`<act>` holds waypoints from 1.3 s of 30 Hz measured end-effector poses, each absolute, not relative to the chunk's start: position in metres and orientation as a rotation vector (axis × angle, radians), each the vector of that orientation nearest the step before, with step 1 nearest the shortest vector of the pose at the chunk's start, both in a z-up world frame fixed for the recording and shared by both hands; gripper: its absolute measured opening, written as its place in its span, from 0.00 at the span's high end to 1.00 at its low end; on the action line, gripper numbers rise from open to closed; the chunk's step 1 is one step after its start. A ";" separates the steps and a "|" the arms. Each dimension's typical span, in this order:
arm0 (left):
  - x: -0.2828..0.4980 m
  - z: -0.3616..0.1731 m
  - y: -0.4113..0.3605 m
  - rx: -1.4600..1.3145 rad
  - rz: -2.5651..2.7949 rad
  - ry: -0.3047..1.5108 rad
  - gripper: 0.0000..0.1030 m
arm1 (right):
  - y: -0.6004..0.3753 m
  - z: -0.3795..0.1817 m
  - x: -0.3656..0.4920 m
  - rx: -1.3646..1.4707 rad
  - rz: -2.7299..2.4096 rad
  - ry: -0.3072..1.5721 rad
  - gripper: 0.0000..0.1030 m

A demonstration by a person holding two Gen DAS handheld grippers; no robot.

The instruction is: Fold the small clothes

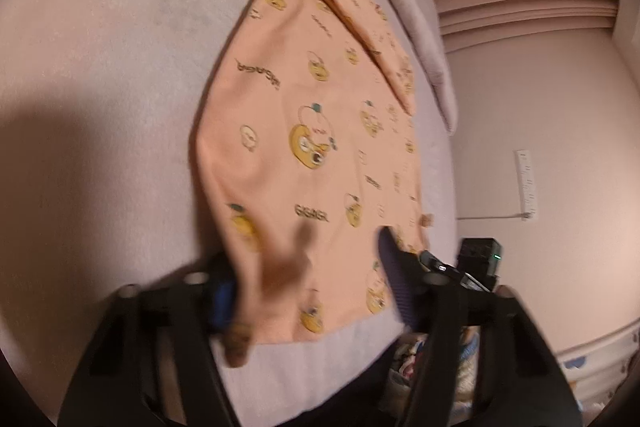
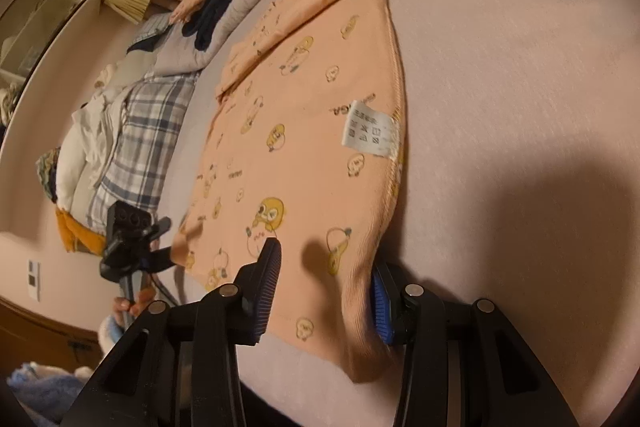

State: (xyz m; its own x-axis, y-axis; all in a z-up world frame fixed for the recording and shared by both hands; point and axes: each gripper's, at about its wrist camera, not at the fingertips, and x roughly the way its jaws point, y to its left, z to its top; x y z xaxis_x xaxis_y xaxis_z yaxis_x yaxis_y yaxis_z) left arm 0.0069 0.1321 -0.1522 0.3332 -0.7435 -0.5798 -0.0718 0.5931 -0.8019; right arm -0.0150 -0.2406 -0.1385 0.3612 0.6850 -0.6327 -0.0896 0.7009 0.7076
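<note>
A small peach garment [image 1: 304,115] printed with yellow cartoon fruit lies flat on the pale pink bed [image 1: 100,67], its hem at the near edge. The left gripper [image 1: 308,279] has cloth bunched between its fingers at one near corner; motion blur hides whether the pads pinch it. The right gripper [image 2: 324,291] straddles the other near corner, fabric against its blue pad, jaws part-way apart. A white care label [image 2: 370,129] shows near the garment's side seam. Folded clothes [image 2: 132,131] sit stacked along the bed's far edge.
</note>
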 end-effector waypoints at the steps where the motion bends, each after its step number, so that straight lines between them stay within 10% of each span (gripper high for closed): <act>1: 0.007 -0.155 0.131 -0.849 -0.502 1.179 0.73 | -0.239 -0.138 -0.016 0.627 0.540 1.082 0.61; 3: 0.007 -0.165 0.128 -0.871 -0.483 1.208 0.95 | -0.238 -0.139 -0.019 0.609 0.519 1.069 0.77; 6: 0.002 -0.168 0.133 -0.921 -0.461 1.180 0.95 | -0.241 -0.141 -0.021 0.611 0.487 1.063 0.92; 39: -0.017 -0.071 0.122 -0.838 -0.746 0.829 0.97 | -0.227 -0.077 -0.047 0.692 0.735 0.768 0.94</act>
